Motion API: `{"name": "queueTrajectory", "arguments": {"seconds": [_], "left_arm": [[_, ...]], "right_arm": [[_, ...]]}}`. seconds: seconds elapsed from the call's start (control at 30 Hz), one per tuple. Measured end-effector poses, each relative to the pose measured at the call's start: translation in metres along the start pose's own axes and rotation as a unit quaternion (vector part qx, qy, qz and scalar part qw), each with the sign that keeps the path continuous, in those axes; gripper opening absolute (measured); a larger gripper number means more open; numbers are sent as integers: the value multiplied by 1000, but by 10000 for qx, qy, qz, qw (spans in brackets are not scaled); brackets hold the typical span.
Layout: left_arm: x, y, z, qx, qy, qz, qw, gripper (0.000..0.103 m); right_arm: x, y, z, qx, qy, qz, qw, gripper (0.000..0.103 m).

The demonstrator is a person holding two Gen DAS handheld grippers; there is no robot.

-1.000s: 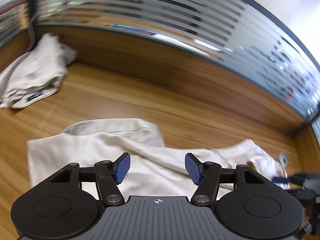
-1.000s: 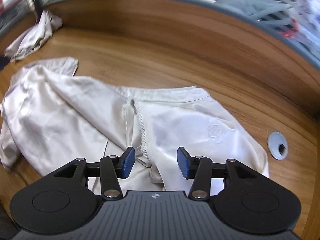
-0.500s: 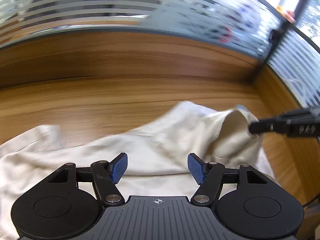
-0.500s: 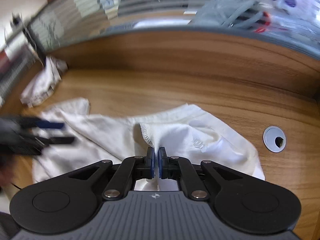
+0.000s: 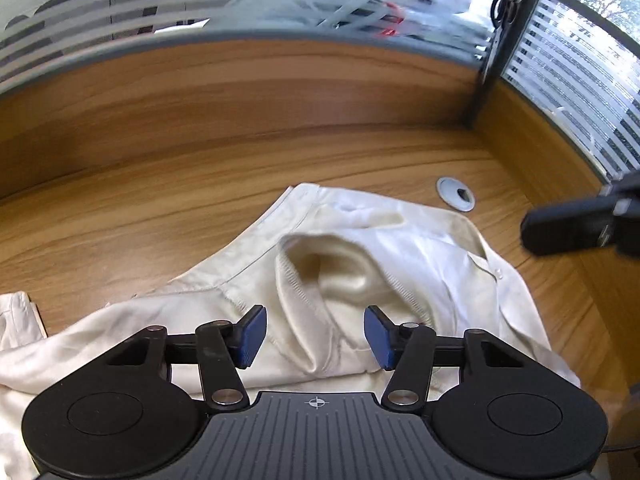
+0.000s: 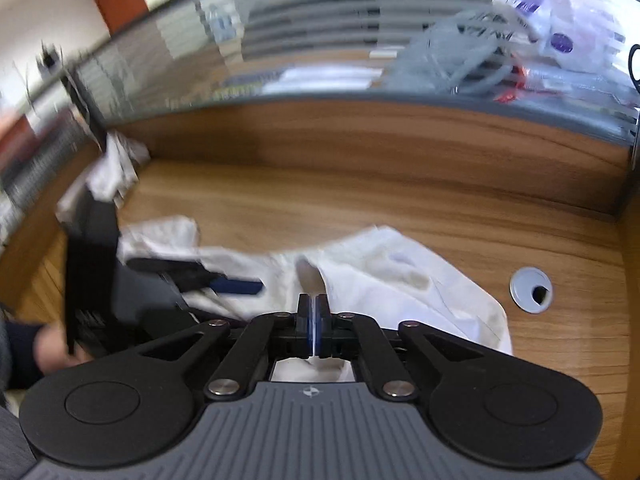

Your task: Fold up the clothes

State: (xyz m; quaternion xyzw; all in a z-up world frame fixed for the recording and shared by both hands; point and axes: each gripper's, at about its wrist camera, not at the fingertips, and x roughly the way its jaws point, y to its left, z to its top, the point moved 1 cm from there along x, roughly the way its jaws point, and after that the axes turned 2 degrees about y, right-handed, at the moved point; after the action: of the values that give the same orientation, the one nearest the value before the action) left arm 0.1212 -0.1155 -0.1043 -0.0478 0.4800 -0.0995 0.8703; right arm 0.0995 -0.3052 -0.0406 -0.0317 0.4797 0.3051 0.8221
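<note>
A cream-white garment (image 5: 380, 264) lies crumpled on the wooden desk (image 5: 200, 208), with a ribbed hem folded up into a loop. My left gripper (image 5: 314, 330) is open and hovers just above that loop, its blue pads on either side. My right gripper (image 6: 315, 320) is shut on a fold of the same garment (image 6: 400, 276) and lifts it a little. The left gripper (image 6: 236, 285) also shows in the right wrist view, blurred, at the left. The right gripper's body (image 5: 580, 224) shows at the right edge of the left wrist view.
A grey cable grommet (image 5: 455, 194) sits in the desk to the right of the garment, also in the right wrist view (image 6: 531, 290). A second pale garment (image 6: 112, 168) lies bunched in the far left corner. A wooden back panel and frosted glass partition (image 5: 280, 12) bound the desk.
My right gripper closed on a fold of the garment and raised it. My left gripper swung right across the garment and now hovers open over the ribbed hem.
</note>
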Motion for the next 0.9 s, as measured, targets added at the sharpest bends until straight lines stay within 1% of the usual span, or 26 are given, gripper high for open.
{"name": "queueTrajectory", "arguments": {"seconds": [0.07,0.13,0.23,0.3,0.33,0.37,0.47,0.5,0.57,0.63,0.7,0.73,0.77,0.8,0.83,0.9], "left_arm": [[2,5,-2,-15,50,-8,10000,57],[4,9,-4,-30,101,-16,9999,57],[10,15,-1,-174,175,-109,9996,55],[14,18,4,-306,174,-174,9992,52],[16,18,7,-313,170,-165,9992,47],[18,18,10,-320,166,-156,9992,45],[20,23,15,-313,166,-134,9993,44],[19,24,17,-306,167,-127,9993,44],[19,28,19,-294,170,-114,9994,44],[17,32,21,-298,168,-88,9994,44],[12,38,20,-310,156,-51,9994,44],[9,40,19,-298,138,-33,9995,44],[5,42,18,-282,123,-9,9995,44],[1,44,17,-255,112,11,9996,44],[-3,45,16,-225,100,30,9997,44],[-11,46,13,-95,81,52,9999,44]], "right_arm": [[14,3,-10,-84,139,-108,9998,22],[28,4,-20,-92,213,-118,9997,30],[51,4,-31,23,370,-54,9993,30],[66,3,-34,73,436,-34,9990,30],[73,3,-35,99,459,-33,9989,30],[79,2,-35,130,469,-36,9988,30],[98,6,-36,124,503,-52,9986,31],[103,9,-37,2,526,-127,9985,34],[114,17,-40,-359,573,-338,9971,52],[123,23,-44,-740,649,-506,9939,53],[132,29,-48,-1113,732,-665,9889,50],[134,30,-49,-1226,762,-727,9868,35],[134,30,-49,-1303,786,-780,9853,14],[135,30,-50,-1379,811,-834,9836,8],[135,30,-50,-1455,835,-887,9818,7],[126,28,-46,-1447,781,-864,9826,5]]}}
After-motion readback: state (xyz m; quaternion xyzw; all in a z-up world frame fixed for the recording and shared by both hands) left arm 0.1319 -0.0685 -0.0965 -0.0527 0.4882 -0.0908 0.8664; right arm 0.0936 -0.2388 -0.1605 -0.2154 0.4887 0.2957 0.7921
